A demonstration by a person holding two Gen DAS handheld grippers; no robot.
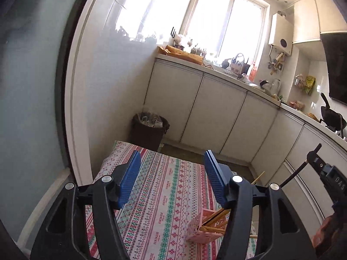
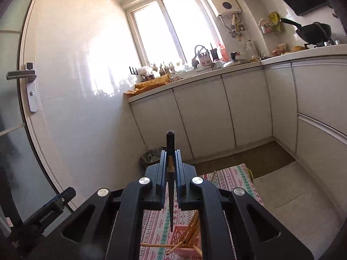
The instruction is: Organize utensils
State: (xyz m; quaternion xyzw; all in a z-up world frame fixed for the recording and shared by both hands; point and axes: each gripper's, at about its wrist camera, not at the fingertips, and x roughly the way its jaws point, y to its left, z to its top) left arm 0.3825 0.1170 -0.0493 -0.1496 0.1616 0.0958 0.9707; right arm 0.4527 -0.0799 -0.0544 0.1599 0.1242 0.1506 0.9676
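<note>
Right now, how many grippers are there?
2: the left gripper hangs open over the patterned tablecloth; the right gripper clamps a dark chopstick above the pink basket.

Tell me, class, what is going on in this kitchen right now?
A person is sorting chopsticks into a pink basket on a patterned tablecloth. The right gripper is clamped on a dark chopstick, its tip pointing down at the basket, where light wooden chopsticks already stand. The left gripper hangs open and empty.
</note>
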